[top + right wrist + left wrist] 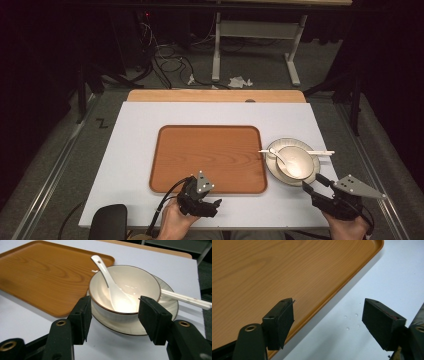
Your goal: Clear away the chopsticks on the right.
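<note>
Right tool [311,186] low at the near right corner of the surface [140,150], jaws spread wide with nothing between the pads, aimed up-left at the bowl [296,162]. Seen from the right tool's own camera [113,315], jaws standing just short of the bowl's near wall [117,312], one to each side, not touching.

Bowl round, cream-white with a dark rim line, upright, mouth up, seated on a saucer [272,167] of the same ware; both on the white surface just right of the wooden tray [207,157], saucer rim near the tray's right edge but apart from it.

White soup spoon [280,157] resting inside the bowl, scoop end down on the bowl's floor, handle leaning up over the rim. Long axis in the high view running from the bowl's middle toward the upper left, handle tip pointing at the tray. From the right tool's camera, spoon [110,285] slanting away, handle end with a small hole farthest off.

White chopsticks [320,152] lying across the saucer's far side, long axis roughly left to right, right ends jutting past the saucer.

Left tool [216,205] at the near edge by the tray's front rim, jaws apart and empty; from its own camera [327,322] hanging over the tray's edge [332,300] and bare surface.
</note>
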Demonstrator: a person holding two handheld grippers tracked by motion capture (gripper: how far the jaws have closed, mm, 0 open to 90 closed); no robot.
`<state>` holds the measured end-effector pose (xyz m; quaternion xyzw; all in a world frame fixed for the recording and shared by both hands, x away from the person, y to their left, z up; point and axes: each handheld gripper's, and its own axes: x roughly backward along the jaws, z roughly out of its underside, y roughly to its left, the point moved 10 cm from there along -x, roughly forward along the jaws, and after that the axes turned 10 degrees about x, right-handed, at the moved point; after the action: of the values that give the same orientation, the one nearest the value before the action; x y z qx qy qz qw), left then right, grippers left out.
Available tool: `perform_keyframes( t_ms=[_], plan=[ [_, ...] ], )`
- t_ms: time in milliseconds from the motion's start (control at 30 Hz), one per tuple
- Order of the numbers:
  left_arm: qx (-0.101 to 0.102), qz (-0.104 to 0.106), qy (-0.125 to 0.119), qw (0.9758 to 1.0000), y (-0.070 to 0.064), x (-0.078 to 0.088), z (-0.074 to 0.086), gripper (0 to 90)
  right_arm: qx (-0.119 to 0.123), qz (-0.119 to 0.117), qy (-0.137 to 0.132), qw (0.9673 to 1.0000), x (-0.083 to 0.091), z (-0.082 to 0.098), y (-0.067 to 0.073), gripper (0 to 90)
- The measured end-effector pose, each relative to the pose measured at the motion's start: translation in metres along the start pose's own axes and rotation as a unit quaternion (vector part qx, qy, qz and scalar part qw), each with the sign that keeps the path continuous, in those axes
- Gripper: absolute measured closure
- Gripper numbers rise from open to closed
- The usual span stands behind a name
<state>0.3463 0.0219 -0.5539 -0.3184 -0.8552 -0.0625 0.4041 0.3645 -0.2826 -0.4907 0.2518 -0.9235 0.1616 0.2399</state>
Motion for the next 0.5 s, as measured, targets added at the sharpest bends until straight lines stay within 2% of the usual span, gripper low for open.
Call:
perform_keyframes(
  t_ms=[133, 300, 500],
  plan=[
    [0.003, -0.008, -0.004, 1.0, 0.003, 0.002, 0.001, 25.4, -0.009, 0.005, -0.003, 0.9999, 0.001, 0.0, -0.008, 46.2],
    [0.001, -0.015, -0.003, 0.9999, 0.003, 0.005, 0.005, 25.4, 0.012, 0.028, -0.006, 0.9995, -0.002, -0.002, -0.017, 51.0],
    [0.023, -0.031, -0.016, 0.9991, 0.012, 0.015, 0.009, 25.5, 0.014, 0.044, -0.012, 0.9989, -0.014, -0.008, -0.038, 52.4]
  ],
)
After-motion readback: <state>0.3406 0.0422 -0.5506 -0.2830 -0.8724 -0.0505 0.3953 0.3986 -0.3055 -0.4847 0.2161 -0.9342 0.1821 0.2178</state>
